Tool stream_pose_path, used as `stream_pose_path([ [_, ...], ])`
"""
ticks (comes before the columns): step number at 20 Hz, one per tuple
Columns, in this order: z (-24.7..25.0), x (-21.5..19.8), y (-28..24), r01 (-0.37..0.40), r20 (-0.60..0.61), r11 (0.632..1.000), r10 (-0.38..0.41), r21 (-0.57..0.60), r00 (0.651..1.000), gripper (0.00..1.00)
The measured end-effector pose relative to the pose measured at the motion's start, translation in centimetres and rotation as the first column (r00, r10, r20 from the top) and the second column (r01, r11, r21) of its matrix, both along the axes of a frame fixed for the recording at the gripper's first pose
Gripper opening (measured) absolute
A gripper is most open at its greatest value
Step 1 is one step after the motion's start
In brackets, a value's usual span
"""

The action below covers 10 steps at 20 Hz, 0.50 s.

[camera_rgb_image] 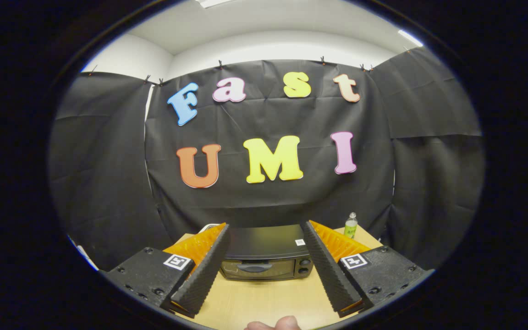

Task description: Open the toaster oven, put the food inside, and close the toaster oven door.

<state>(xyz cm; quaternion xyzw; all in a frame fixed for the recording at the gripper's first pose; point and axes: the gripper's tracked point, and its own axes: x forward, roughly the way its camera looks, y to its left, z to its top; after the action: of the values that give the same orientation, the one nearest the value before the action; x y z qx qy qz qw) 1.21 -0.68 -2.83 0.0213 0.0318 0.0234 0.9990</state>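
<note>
Gripper [266, 256] fingers spread wide and empty, framing the toaster oven [266, 256] on the wooden table [268, 298]; its door looks shut, so opening, loading and closing apparently all remain.

Light wood table [264, 300] in lower centre of frame, below black cloth wall. Toaster oven [266, 256] sits on it at lower centre, door shut, handle across front, two knobs at its right. Small green bottle [350, 225] stands upright on table's far right corner, right of oven, apart from it. Gripper [266, 229] fingers spread wide, empty, framing oven.
</note>
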Motion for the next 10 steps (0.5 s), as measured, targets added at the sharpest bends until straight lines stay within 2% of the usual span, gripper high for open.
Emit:
stream_pose_path([
  [6, -3.8, 4.5, 1.0, -0.041, -0.07, 0.999, 0.042, 0.014, 0.997, 1.0],
  [10, -7.7, 8.6, 1.9, -0.076, -0.109, 0.997, 0.073, -0.029, 0.991, 1.0],
])
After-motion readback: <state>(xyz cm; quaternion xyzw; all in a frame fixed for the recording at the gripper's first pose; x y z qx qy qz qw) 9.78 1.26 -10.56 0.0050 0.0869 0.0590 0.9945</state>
